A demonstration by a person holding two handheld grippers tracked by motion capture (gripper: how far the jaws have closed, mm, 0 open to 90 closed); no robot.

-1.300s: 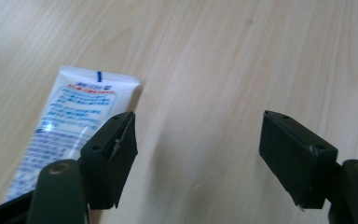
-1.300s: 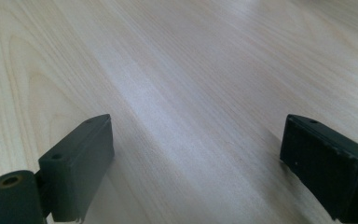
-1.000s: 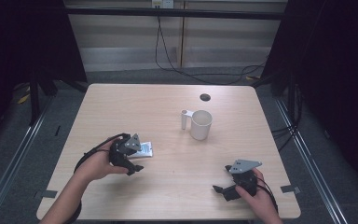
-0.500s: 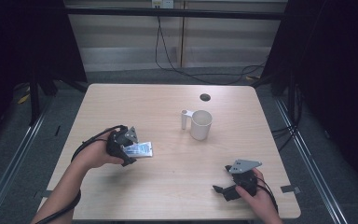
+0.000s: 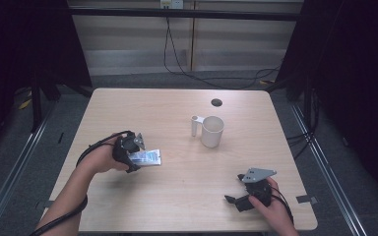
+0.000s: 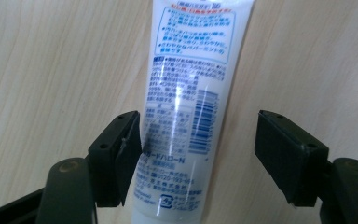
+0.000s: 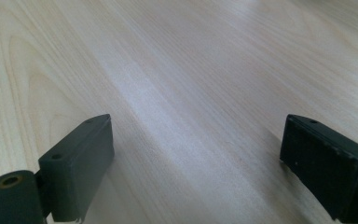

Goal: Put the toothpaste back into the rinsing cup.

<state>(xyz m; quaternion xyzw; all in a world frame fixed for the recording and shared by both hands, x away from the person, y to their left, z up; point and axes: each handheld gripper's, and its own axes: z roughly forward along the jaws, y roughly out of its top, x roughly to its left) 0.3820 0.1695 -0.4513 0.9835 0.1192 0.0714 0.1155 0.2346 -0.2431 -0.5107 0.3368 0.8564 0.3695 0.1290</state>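
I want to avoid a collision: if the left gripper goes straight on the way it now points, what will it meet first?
The left gripper already straddles the white tube lying on the table; its jaws have just been closing, with a gap left on one side. Going on, it probably meets the tube first.

Glossy plastic tube (image 6: 186, 107) on matt pale wood table (image 5: 177, 206)
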